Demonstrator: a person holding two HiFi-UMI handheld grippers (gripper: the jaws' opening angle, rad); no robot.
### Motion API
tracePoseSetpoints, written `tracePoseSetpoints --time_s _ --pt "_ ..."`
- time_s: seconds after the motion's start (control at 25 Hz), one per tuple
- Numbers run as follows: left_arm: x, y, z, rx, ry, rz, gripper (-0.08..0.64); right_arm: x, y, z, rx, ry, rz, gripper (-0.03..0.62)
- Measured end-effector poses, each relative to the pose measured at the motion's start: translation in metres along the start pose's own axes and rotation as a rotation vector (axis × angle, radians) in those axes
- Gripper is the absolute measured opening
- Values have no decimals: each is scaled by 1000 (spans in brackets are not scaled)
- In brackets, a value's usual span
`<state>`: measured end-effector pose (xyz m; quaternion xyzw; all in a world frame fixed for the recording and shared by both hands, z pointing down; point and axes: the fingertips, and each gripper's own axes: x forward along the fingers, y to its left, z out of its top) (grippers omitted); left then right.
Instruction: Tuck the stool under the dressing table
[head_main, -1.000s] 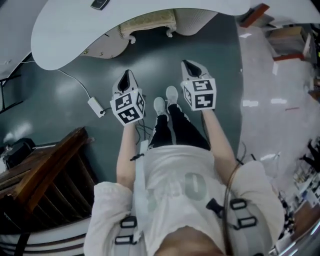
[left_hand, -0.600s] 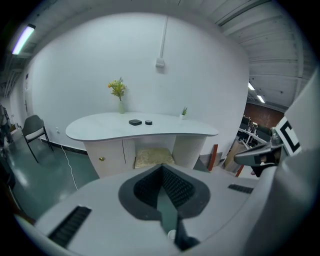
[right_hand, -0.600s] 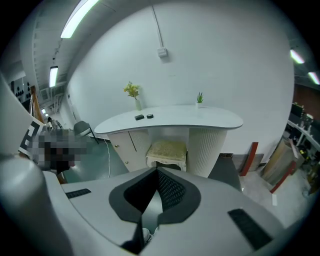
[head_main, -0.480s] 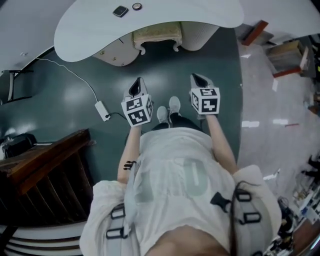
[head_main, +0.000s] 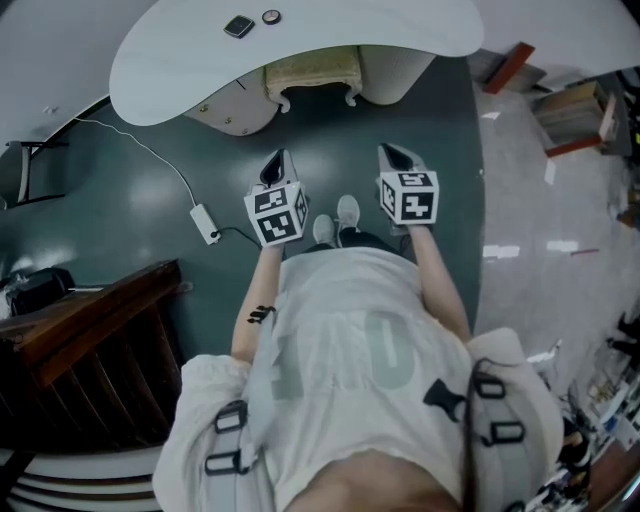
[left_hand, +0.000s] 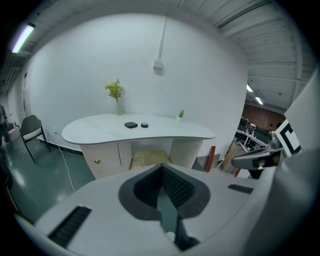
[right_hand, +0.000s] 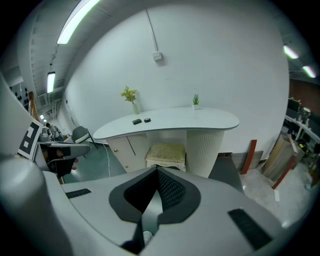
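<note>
The cream-cushioned stool stands in the knee gap under the white dressing table, with only its front edge and two legs showing from above. Both gripper views show the stool between the table's cabinet and its ribbed pedestal. My left gripper and right gripper hover side by side over the green floor, well short of the stool, both shut on nothing. The jaws meet in the left gripper view and the right gripper view.
A white power adapter with its cable lies on the floor at the left. Dark wooden furniture fills the lower left. Boards lean at the right. A black chair stands left of the table. Small items sit on the tabletop.
I have stepped back from the table, and more of its top shows. Both grippers came back and rose a little with me. The stool has kept its place under the table.
</note>
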<state>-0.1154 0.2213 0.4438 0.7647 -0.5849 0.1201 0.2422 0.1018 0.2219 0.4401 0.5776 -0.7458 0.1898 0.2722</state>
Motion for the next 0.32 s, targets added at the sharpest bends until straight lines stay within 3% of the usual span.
tracePoseSetpoints --time_s 0.32 --pt "5 -5 6 -4 3 -10 5 0 -6 3 5 1 -11 3"
